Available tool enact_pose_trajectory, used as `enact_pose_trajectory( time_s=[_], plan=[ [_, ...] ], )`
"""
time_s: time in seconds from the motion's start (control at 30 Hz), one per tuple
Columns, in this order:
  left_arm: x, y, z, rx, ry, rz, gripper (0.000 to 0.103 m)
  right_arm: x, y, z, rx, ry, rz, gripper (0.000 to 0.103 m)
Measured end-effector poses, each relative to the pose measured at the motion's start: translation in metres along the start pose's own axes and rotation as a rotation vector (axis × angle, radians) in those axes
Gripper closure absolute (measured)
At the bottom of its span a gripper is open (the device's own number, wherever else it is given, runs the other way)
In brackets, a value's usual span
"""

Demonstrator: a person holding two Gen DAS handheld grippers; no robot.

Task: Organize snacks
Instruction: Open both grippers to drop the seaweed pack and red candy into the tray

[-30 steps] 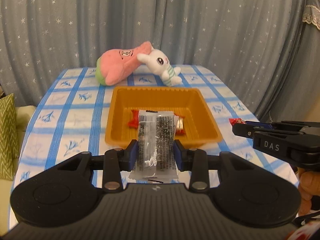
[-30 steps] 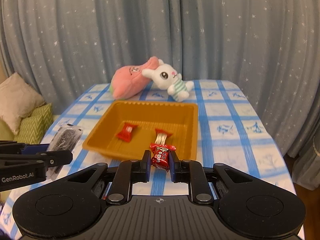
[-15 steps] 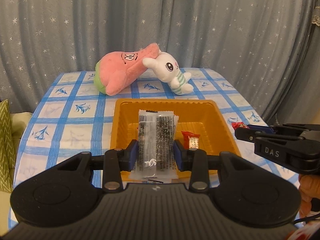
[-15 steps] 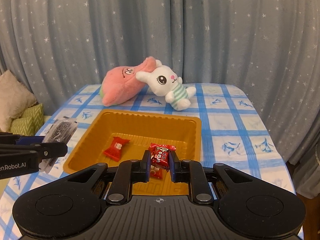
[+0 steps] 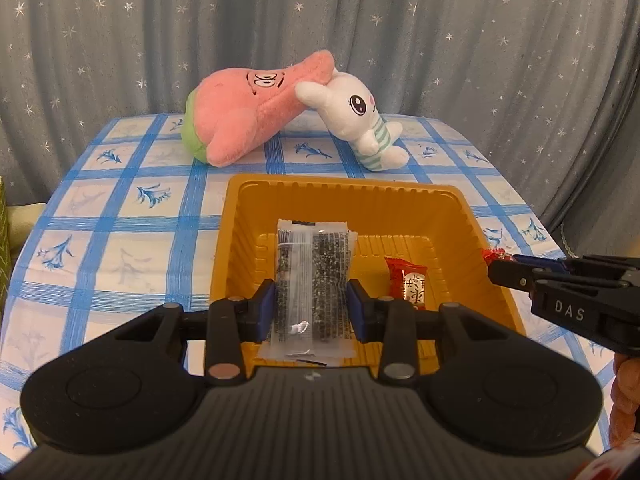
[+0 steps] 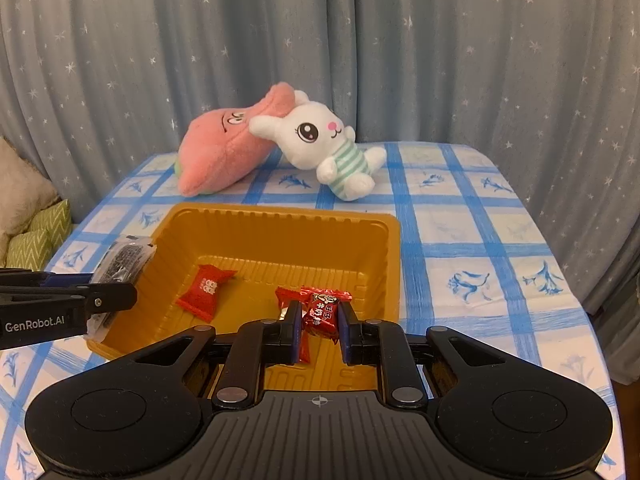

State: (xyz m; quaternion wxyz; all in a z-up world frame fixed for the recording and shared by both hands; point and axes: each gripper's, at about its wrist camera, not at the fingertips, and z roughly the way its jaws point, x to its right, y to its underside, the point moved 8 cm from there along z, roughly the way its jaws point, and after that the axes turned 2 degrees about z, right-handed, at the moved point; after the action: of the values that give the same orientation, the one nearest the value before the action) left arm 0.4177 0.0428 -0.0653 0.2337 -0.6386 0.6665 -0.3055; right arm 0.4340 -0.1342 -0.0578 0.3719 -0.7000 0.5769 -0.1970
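Blue-checked cloth tabletop [image 6: 460,240] has a square orange plastic tray [image 6: 280,216] in the middle, with a pink plush starfish [image 5: 248,120] and a white plush bunny [image 5: 356,116] well behind it, so the approach is clear. Left tool [image 5: 311,311] is clamped on a clear packet of dark seaweed-looking snack [image 5: 312,276], hanging over the tray's left half. Right tool [image 6: 320,328] pinches a small red wrapped candy [image 6: 322,314] over the near right corner. Two red candies lie inside already, so I'd guess both get dropped there; the floor has spare room.
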Motion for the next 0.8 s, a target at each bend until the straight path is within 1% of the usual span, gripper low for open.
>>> enact_pose_trajectory(
  time_s=[0.27,0.43,0.8],
  plan=[
    [0.004,-0.003,0.018,0.001,0.004,0.008,0.068,0.002,0.001,0.014,-0.01,-0.003,0.009,0.084],
    [0.006,-0.006,0.027,0.022,0.005,-0.013,0.068,0.005,0.002,0.017,-0.011,-0.007,0.017,0.084],
    [-0.001,0.005,0.006,0.023,0.012,-0.028,0.068,0.011,0.008,0.014,-0.018,-0.01,0.036,0.084]
  ],
)
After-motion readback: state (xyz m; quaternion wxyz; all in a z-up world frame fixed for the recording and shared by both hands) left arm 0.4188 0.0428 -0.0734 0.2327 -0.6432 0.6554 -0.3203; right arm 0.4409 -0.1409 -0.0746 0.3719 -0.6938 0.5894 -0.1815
